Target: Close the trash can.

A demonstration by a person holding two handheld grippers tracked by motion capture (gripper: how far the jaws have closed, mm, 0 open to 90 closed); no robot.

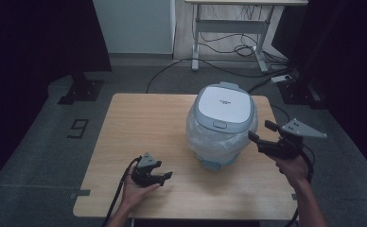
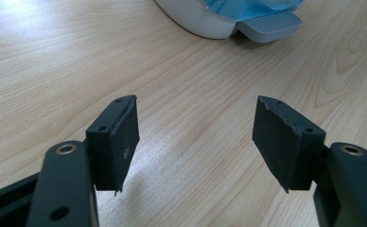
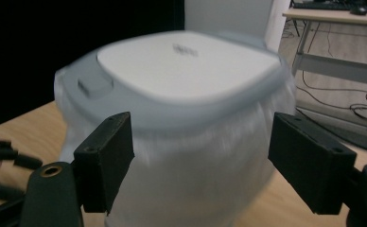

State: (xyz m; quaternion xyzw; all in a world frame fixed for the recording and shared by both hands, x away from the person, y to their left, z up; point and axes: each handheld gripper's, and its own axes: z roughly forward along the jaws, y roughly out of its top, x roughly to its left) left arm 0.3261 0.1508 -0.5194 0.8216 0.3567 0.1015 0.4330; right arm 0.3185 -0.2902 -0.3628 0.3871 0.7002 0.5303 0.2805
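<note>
2 grippers work at a pale wooden table [image 1: 139,123] in the high view. A lidded white bin [image 1: 223,124] with a clear plastic liner over its sides stands on the table's right half. The right gripper [image 1: 261,131] is just beside the bin's right side, its jaws apart with nothing between them. The left gripper [image 1: 165,177] rests low over the table near the front edge, well apart from the bin, jaws apart.

Left gripper view: both pads [image 2: 125,142] stand apart over bare wood, the bin's base [image 2: 229,21] farther off.

Right gripper view: the blurred bin [image 3: 181,104] sits close ahead between the spread, empty jaws.
</note>
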